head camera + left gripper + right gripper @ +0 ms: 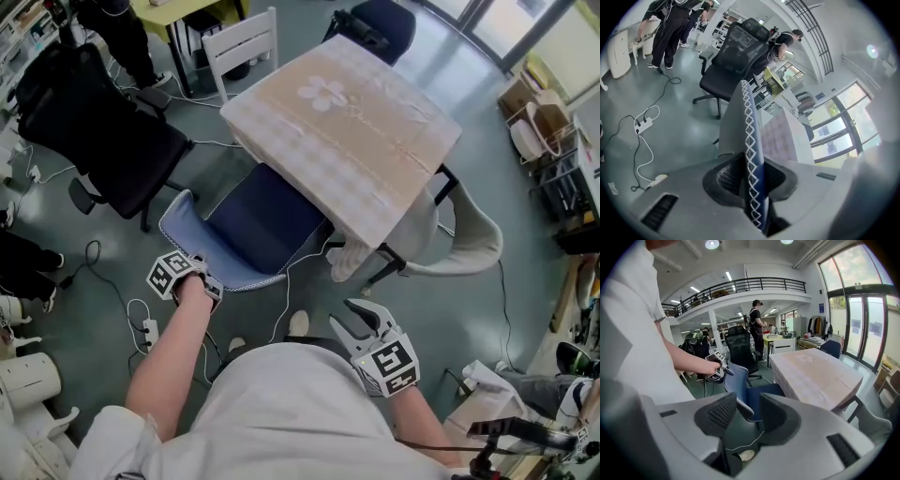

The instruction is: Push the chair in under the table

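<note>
A blue chair [262, 225] stands with its seat partly under the table [366, 141], which wears a beige checked cloth. The chair's backrest edge [751, 140], trimmed with white zigzag stitching, runs upright between the pads of my left gripper [752, 180], which is shut on it. In the head view my left gripper [204, 278] sits at the top of the backrest, at the chair's near left. My right gripper [356, 319] hangs open close to my body, apart from chair and table. Nothing lies between the jaws of the right gripper [747, 416]; the chair [740, 380] shows beyond them.
A black office chair [103, 122] stands to the left, a white chair [244, 42] beyond the table, and a grey chair [469, 239] at the table's right. A power strip with cables [150, 330] lies on the floor by my left arm. People stand further off [670, 28].
</note>
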Available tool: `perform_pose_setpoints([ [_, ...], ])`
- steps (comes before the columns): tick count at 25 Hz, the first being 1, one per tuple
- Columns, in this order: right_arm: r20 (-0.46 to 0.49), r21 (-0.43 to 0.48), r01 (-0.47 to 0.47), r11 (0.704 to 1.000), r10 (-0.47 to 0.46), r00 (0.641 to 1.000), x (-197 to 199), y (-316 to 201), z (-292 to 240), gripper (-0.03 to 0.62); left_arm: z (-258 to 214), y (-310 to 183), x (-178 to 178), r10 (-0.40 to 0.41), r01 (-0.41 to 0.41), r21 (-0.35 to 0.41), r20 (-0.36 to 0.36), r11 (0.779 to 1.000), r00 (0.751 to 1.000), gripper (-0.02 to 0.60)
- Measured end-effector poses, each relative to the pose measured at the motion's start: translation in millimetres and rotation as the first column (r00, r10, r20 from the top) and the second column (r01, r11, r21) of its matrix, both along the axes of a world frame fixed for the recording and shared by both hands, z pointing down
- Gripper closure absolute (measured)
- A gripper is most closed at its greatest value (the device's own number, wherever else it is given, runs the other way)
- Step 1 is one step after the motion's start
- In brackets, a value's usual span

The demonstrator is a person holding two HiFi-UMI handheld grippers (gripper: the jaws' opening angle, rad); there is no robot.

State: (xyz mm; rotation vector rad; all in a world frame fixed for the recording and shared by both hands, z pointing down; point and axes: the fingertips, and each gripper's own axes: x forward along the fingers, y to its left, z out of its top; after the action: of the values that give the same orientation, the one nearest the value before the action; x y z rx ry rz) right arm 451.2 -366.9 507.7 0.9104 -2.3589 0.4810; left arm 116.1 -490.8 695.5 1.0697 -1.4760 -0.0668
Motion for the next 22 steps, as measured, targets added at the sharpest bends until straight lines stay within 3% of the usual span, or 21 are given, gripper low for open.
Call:
perform_pose_setpoints([
  [9, -0.002, 0.001, -0.034, 0.999, 0.034, 0.999, 24, 1, -2, 0.431, -2, -35, 32, 0.016, -0.016, 0.012, -0.007, 1.000, 1.000, 0.499],
  [15, 0.011, 0.006, -0.038, 0.999, 0.038, 0.999, 26, 2, -1, 0.431, 1, -29, 38, 0.034, -0.034, 0.004, 0.002, 0.999, 0.999, 0.485],
  [18, 0.015, 0.012, -0.035, 0.999, 0.035, 0.999, 23, 4, -1, 0.431, 2, -31, 37, 0.103, -0.101, -0.031, 0.057, 0.994, 0.993, 0.471],
  [22, 0.024, 0.026, -0.035, 0.999, 0.035, 0.999, 13, 9, -5, 0.431, -4, -25, 32, 0.179, -0.169, -0.077, 0.143, 0.983, 0.973, 0.405],
])
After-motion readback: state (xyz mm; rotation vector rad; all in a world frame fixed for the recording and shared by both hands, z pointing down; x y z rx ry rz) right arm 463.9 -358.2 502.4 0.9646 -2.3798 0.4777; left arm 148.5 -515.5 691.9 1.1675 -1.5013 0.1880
